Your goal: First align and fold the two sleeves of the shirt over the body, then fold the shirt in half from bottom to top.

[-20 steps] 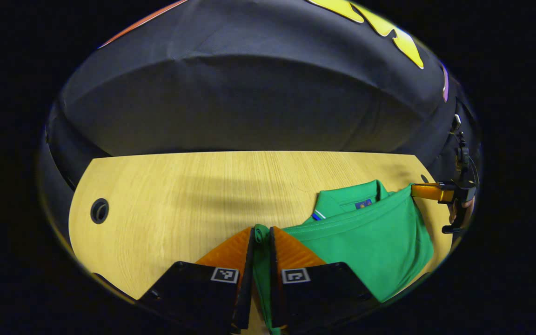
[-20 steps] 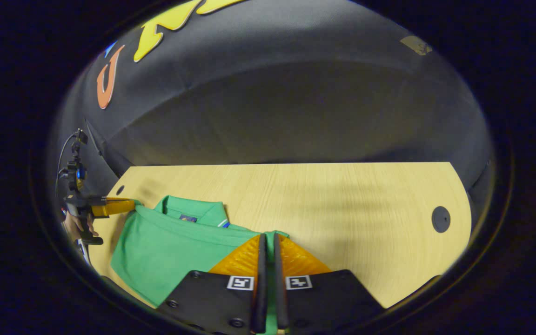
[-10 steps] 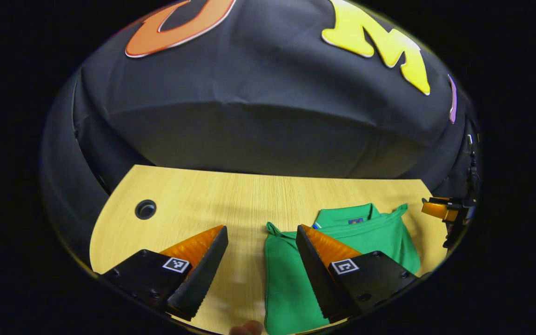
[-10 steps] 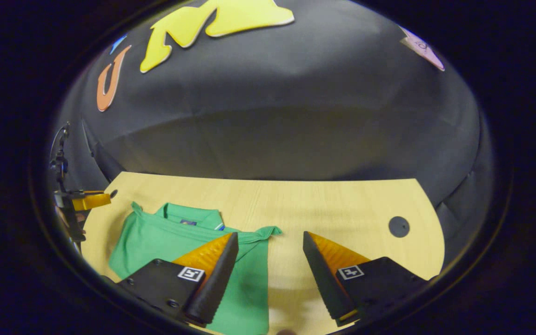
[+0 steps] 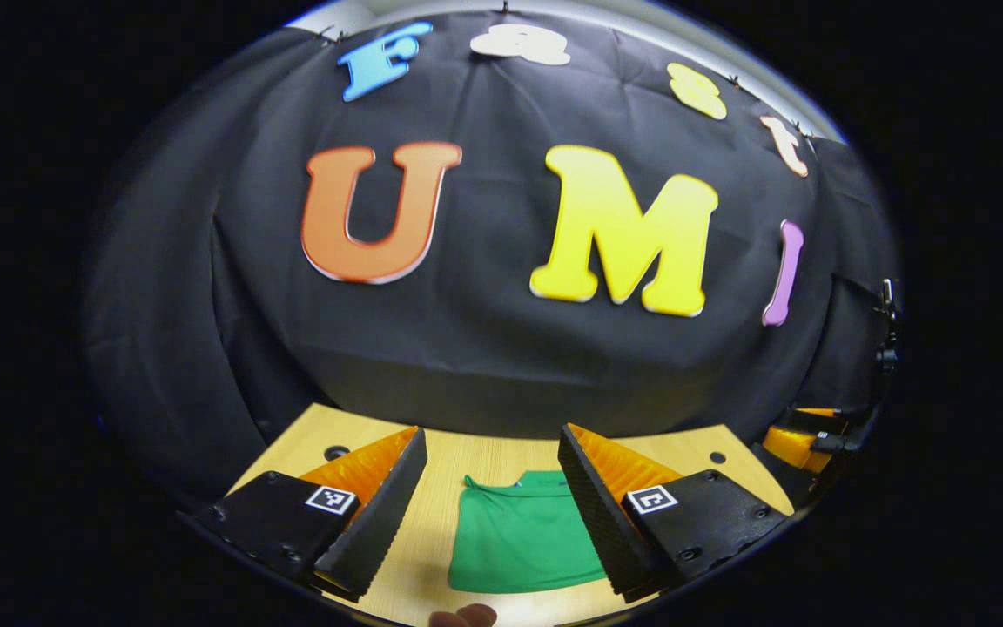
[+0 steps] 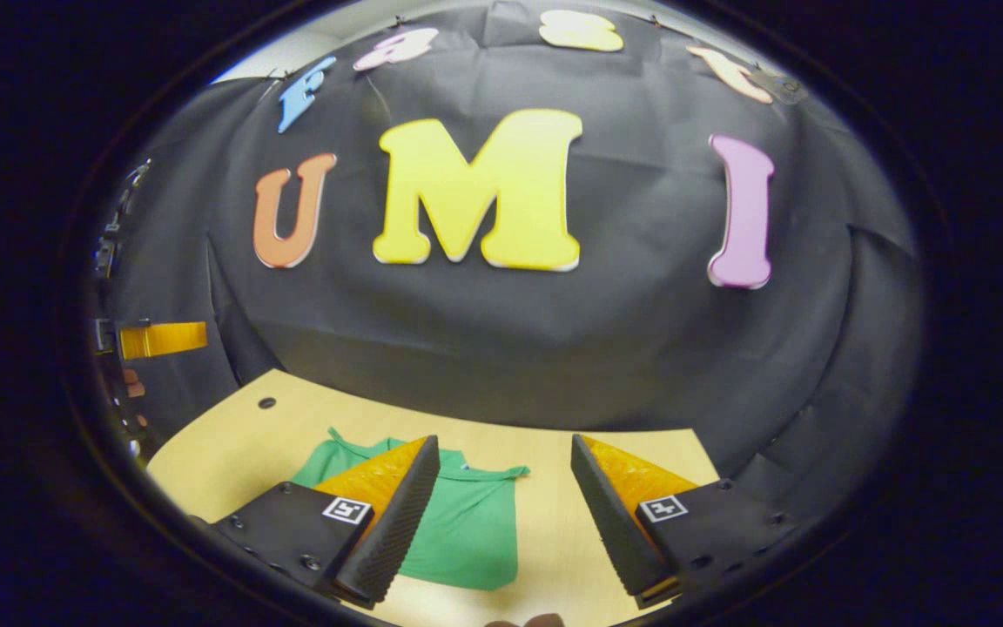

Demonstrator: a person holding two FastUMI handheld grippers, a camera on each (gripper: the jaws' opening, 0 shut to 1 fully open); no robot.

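Green shirt [image 5: 526,538] folded on table [image 5: 432,557]

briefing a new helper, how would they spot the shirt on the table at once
Start at the pale wooden table below the black cloth wall. On it lies the green shirt, folded into a flat, compact block. It is the one cloth item and the one green thing there.

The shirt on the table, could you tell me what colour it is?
Plain green; the shirt shows best in the left gripper view, lying folded on the table.
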